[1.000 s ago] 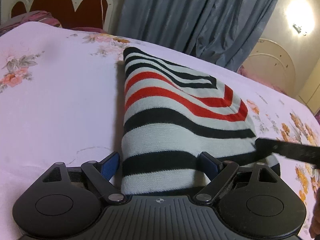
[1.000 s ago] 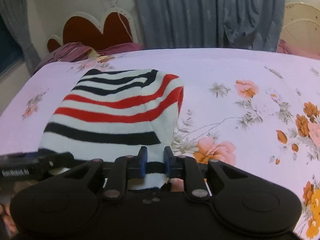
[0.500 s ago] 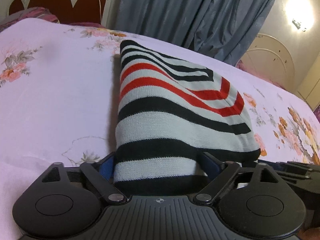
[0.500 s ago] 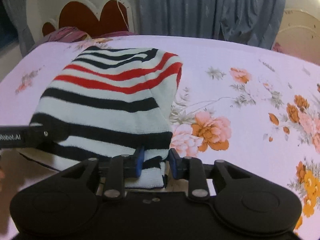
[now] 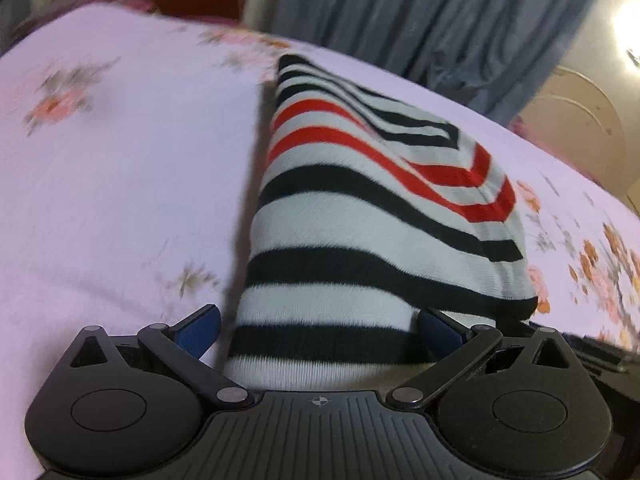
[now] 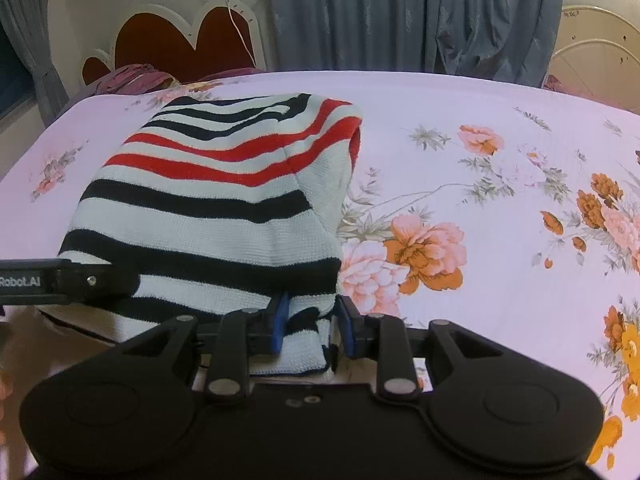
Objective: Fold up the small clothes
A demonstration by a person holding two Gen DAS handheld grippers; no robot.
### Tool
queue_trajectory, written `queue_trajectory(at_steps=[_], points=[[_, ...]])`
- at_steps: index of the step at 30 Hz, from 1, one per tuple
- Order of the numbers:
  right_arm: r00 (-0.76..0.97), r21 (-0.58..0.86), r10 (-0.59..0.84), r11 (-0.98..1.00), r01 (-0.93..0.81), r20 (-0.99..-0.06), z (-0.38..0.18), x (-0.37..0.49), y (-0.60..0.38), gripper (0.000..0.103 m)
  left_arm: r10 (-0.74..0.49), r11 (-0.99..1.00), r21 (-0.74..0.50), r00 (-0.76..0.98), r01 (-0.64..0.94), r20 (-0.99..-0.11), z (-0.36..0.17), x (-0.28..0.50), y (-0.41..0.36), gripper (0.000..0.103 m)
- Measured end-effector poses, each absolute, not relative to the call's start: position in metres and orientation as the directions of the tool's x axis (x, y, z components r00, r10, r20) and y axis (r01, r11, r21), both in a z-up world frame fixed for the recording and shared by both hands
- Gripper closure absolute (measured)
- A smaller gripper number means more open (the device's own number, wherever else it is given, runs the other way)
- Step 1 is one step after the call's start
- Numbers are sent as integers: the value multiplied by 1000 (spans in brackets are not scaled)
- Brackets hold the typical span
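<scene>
A floral bedsheet (image 6: 500, 128) lies bare to the right of the folded striped sweater (image 6: 224, 208). The left tongs (image 5: 320, 330) are opening, the sweater's near edge between them unpressed. The right tongs (image 6: 312, 324) straddle its near corner without pinching.

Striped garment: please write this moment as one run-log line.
striped garment folded on bed sheet | left gripper opening, pads clear | right gripper open astride near corner
</scene>
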State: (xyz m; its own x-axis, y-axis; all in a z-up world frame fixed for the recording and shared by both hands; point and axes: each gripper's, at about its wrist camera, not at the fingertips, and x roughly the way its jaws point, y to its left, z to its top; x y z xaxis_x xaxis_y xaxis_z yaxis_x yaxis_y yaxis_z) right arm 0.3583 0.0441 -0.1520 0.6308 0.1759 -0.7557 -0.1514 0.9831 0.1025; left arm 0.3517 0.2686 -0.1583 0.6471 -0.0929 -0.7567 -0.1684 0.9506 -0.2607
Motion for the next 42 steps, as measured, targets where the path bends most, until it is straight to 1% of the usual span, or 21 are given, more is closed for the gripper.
queue_trajectory(at_steps=[3,7,9,11,13,15,16,18,20,22,25,26,27,30,35,37,40,42], points=[[627,110,182,982,-153,-758,-152,359,43,76,-84,927,-296,641,-230,-763,-160,347,272,0],[623,128,192,981,-147,-759,-152,360,39,73,-58,959,-223,652,-173,-756,-160,349,264,0],[620,133,194,981,-145,-760,-152,361,37,69,-103,969,-227,662,-103,-742,-161,351,266,0],[619,134,194,981,-142,-761,-153,361,35,65,-89,966,-226,658,-126,-748,-164,353,267,0],[616,141,198,980,-140,-763,-153,362,32,61,-53,974,-186,659,-133,-750,-163,354,260,0],[612,138,194,981,-138,-767,-153,364,31,55,-19,981,-142,660,-134,-751,-161,356,252,0],[609,131,189,982,-139,-771,-152,365,30,53,-12,983,-131,659,-132,-752,-160,356,250,0],[599,128,185,982,-136,-779,-149,367,28,46,-2,983,-119,650,-137,-760,-159,359,249,0],[592,140,191,981,-132,-783,-142,370,24,44,2,983,-115,637,-142,-771,-158,362,249,0],[622,148,192,981,-123,-759,-129,371,21,43,13,985,-97,631,-139,-776,-157,362,246,0],[678,90,157,987,-133,-719,-113,378,31,40,41,990,-52,629,-129,-776,-155,363,239,0],[684,70,145,988,-137,-714,-112,382,36,36,48,991,-41,629,-127,-776,-154,363,237,0],[685,48,131,989,-139,-717,-114,387,42,31,54,992,-33,630,-125,-775,-154,363,236,0],[633,-60,56,985,-160,-772,-137,403,59,29,51,992,-31,627,-120,-778,-153,363,236,0],[641,-56,48,989,-140,-766,-137,401,61,27,47,993,-32,617,-116,-786,-148,360,237,0],[653,-12,76,992,-129,-753,-128,395,59,27,56,993,-20,621,-114,-782,-144,355,235,0],[661,36,117,990,-135,-741,-118,377,54,23,74,994,7,630,-108,-773,-137,344,233,0],[655,50,142,986,-157,-742,-111,362,53,18,82,994,17,643,-106,-762,-129,332,232,0]])
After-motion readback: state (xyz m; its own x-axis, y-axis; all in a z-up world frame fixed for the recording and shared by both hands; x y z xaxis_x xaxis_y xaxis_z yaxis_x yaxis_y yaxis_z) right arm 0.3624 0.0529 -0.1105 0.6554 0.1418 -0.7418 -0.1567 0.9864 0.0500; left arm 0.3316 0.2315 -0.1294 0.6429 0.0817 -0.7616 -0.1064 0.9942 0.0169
